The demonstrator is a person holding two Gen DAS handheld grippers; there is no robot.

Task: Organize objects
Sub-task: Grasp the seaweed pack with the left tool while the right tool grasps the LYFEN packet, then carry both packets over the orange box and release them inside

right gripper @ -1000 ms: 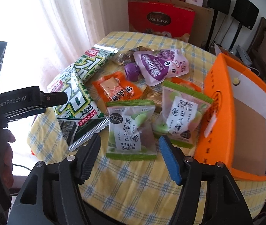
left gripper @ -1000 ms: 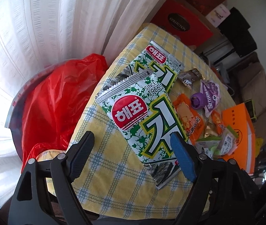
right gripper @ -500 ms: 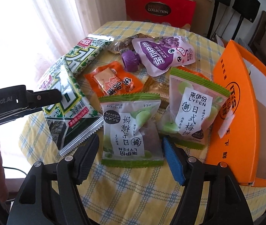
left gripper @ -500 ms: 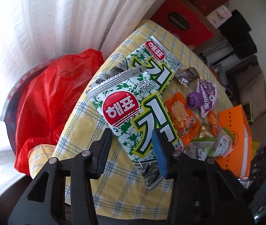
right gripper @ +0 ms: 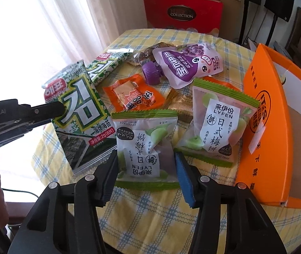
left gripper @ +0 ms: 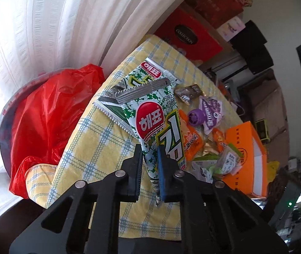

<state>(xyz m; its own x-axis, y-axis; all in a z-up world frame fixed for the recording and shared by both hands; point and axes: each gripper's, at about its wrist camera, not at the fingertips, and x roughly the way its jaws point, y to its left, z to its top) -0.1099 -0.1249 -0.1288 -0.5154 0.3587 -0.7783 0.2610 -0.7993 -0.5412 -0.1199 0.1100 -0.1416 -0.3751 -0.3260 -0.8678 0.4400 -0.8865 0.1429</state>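
Observation:
My left gripper (left gripper: 149, 169) is shut on a green-and-white seaweed pack (left gripper: 156, 124) and holds it tilted above the yellow checked tablecloth (left gripper: 99, 144). It also shows in the right wrist view (right gripper: 80, 114), pinched by the left gripper's fingers (right gripper: 46, 109). A second seaweed pack (left gripper: 150, 74) lies flat behind it. My right gripper (right gripper: 146, 171) is open, its jaws on either side of a green plum-cake packet (right gripper: 145, 146). A second plum-cake packet (right gripper: 220, 124) lies to the right, beside the open orange box (right gripper: 262, 131).
An orange snack packet (right gripper: 133, 95), a purple grape pouch (right gripper: 184, 63) and a brown wrapper (right gripper: 146, 53) lie mid-table. A red plastic bag (left gripper: 48, 118) hangs left of the table. A red gift box (right gripper: 182, 12) stands behind, by the curtain.
My left gripper has closed on the nearer seaweed pack and lifted it off the cloth. My right gripper has moved closer around the nearer plum-cake packet, still open.

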